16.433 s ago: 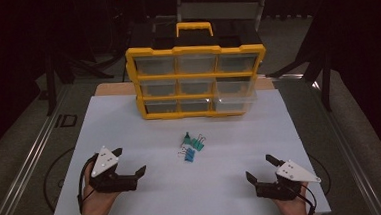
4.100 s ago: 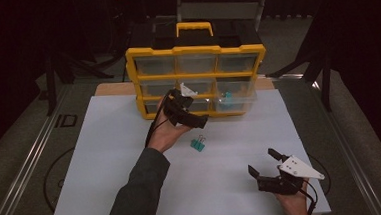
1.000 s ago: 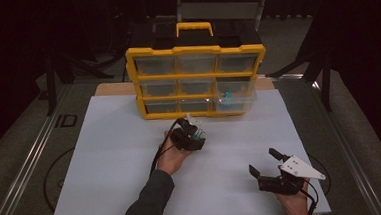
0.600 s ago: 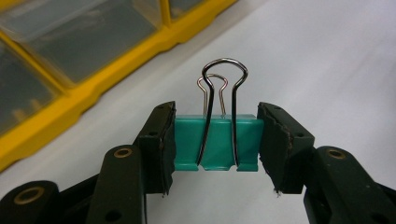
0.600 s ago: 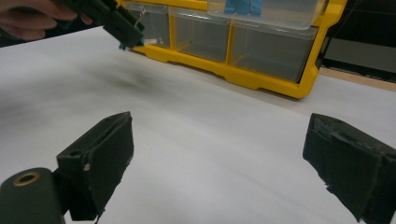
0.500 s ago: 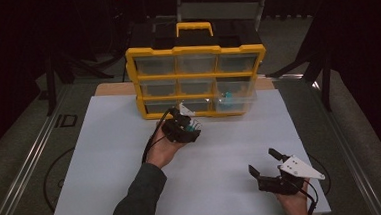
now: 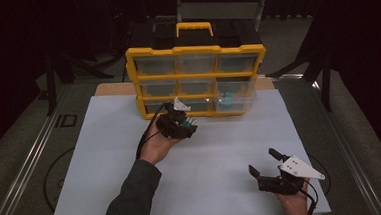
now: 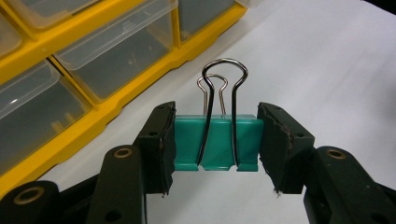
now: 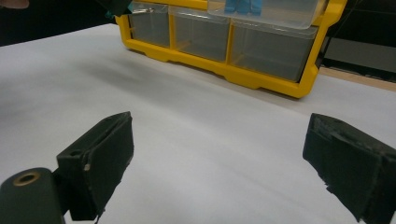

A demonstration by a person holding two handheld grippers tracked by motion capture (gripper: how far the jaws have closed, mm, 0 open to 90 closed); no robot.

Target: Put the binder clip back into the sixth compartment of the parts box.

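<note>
Your left gripper is clamped on the green binder clip — gripped end to end, wire handles pointing ahead. Up and to the right beyond it stands the pulled-out drawer — your nearer hand. Right gripper gapes, idle.

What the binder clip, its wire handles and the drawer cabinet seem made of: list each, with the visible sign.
Binder clip: green body, probably painted sheet metal; smooth, evenly coloured, with thin folded edges.
Wire handles: bare polished steel by the look; they are silvery and carry bright glints.
Drawer cabinet: plastic; an opaque glossy yellow frame with moulded edges, and clear drawers that let the insides show through.
</note>
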